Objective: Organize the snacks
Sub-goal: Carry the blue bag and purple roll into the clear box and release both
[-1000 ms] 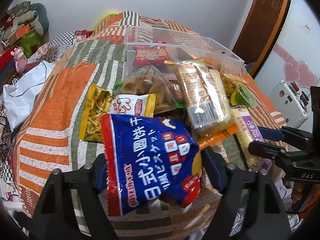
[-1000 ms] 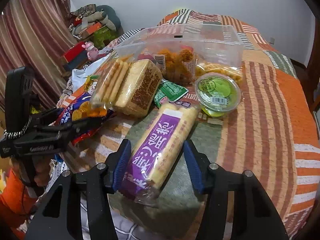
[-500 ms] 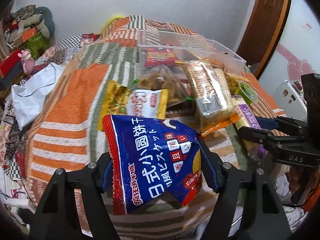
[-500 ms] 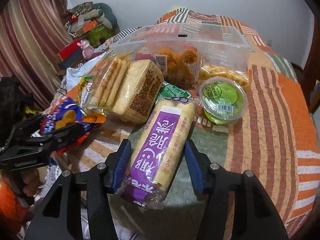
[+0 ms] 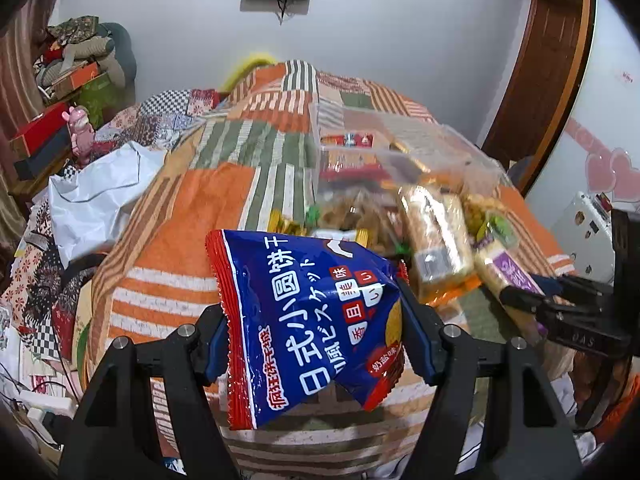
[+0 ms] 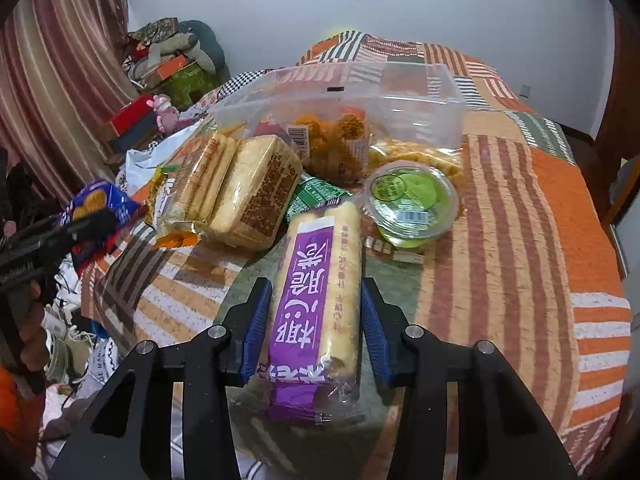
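The left tool (image 5: 312, 320) grips a blue, red-edged foil biscuit bag (image 5: 308, 312) printed with white characters; its blue pads press both sides of the bag, which hangs clear above the orange, green and white striped patchwork bedspread (image 5: 192, 208). From the right wrist view the same bag shows at the left edge, lifted off the cover.

The right tool (image 6: 312, 320) straddles a long clear-wrapped pack of pale wafer rolls with a purple label (image 6: 316, 300). Its jaws are closing, and the blue pads sit at the pack's two long sides, touching or all but touching the wrapper. The pack lies flat on the bedspread, pointing away from the camera.

Just past its far end stands a round clear plastic cup of green jelly with a printed lid (image 6: 412, 204). To the left of the cup lies a clear-wrapped block of tan rice crackers (image 6: 240, 192), and a small green sachet (image 6: 316, 196) peeks out between them. Behind them stands a clear rectangular plastic bin (image 6: 360, 96) with a bag of orange fried snacks (image 6: 332, 140) leaning at its front wall.
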A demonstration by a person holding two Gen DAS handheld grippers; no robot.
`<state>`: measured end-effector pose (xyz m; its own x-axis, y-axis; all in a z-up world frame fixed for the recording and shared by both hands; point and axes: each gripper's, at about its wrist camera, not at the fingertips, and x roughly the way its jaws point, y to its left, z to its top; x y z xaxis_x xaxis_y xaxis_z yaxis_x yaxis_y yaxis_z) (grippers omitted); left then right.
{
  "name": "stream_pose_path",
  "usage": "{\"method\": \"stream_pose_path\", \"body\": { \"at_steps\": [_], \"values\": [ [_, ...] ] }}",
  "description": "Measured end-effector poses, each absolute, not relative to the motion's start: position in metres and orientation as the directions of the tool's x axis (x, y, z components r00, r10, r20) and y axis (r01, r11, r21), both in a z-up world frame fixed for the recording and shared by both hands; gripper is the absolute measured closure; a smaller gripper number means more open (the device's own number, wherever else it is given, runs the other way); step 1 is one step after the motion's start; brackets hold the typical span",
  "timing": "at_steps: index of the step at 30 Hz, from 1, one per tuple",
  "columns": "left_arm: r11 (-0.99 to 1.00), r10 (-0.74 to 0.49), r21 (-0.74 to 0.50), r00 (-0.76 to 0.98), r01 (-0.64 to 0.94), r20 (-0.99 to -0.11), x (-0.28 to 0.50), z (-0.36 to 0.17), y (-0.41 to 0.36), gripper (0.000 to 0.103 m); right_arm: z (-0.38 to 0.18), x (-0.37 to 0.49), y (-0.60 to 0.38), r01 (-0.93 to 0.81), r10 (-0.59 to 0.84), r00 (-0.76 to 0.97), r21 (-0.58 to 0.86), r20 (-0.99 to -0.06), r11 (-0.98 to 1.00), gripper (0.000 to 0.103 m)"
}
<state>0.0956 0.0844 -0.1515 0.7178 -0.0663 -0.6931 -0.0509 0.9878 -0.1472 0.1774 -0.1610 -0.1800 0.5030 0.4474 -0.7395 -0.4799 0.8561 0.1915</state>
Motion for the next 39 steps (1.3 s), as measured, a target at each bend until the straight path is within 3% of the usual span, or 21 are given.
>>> {"method": "stream_pose_path", "body": {
  "at_steps": [20, 39],
  "values": [
    [0.989, -0.086, -0.149, 0.793, -0.005, -0.603, 0.118, -0.104, 0.066, 0.033, -0.125, 0.177, -0.175, -0.491, 0.496, 0.626, 0.190, -0.602, 0.850, 0.065],
    [0.987, -0.115, -0.155, 0.811, 0.030, -0.574, 0.195, -0.082, 0.058, 0.033, -0.096, 0.232, -0.176, -0.462, 0.480, 0.720, 0.170, -0.501, 0.870, 0.065]
  ]
}}
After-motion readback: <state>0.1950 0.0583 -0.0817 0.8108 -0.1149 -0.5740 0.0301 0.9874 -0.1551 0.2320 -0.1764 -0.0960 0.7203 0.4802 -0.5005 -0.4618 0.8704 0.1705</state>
